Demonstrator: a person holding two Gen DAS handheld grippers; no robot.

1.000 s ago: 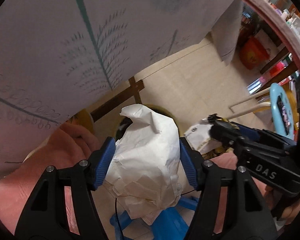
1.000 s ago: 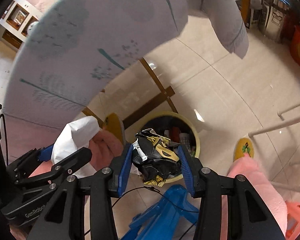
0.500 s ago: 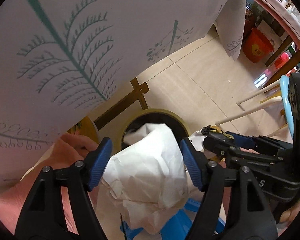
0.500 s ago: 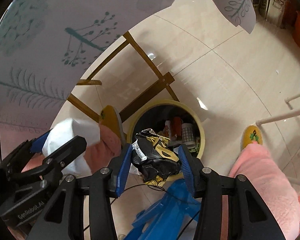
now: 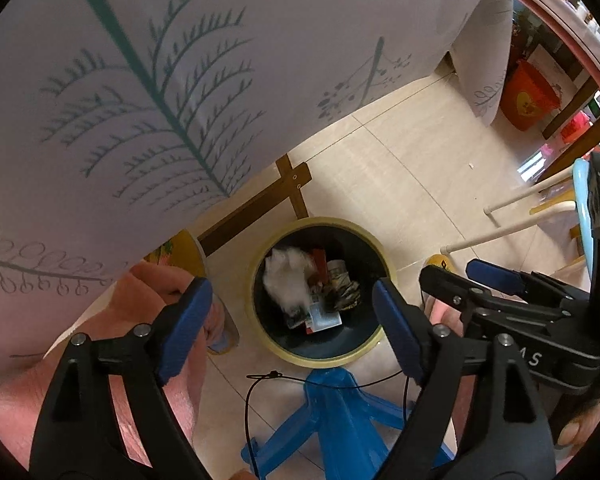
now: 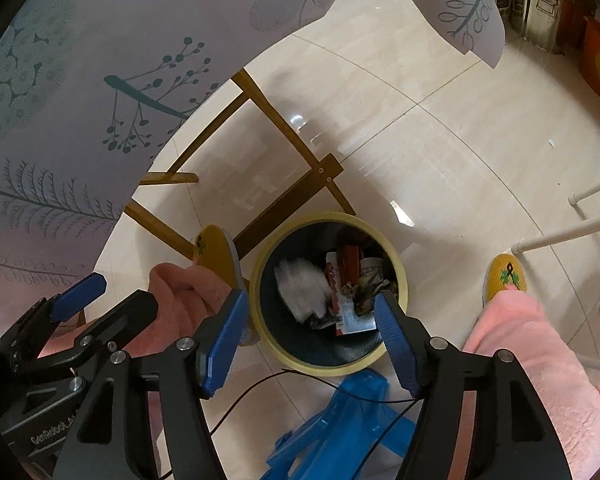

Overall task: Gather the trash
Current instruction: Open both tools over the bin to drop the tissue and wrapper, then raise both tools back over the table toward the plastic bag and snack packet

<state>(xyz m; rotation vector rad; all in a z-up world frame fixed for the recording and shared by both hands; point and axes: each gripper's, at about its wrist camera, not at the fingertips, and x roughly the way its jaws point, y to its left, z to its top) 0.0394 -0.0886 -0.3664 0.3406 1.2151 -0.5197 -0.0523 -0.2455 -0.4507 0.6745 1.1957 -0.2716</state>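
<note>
Both claws hang over the bin and both are empty; the left claw point(image 5: 292, 328) has just been spreading its blue pads wide, nothing between them now; the right claw point(image 6: 310, 340) has just been opening too, its pads apart with only the bin showing in the gap. Down in the yellow-rimmed bin point(image 5: 376, 354) on the tiled floor point(image 6: 440, 140), the white crumpled paper point(image 5: 286, 278) sits blurred at the left side of the dark interior; the black and gold wrapper point(image 6: 370, 290) lies at the right side, just beyond the right claw's right pad; between and under them there are red and white packets. From the left camera the right claw shows at the right edge, close beside. A blue plastic stool point(image 5: 336, 416) stands at the near side of the bin with a thin black cord point(image 5: 256, 412) trailing across it; a leaf-printed tablecloth point(image 5: 180, 80) hangs over the far left, wooden legs point(image 6: 284, 128) below it; pink sleeves and yellow slippers flank the bin.
</note>
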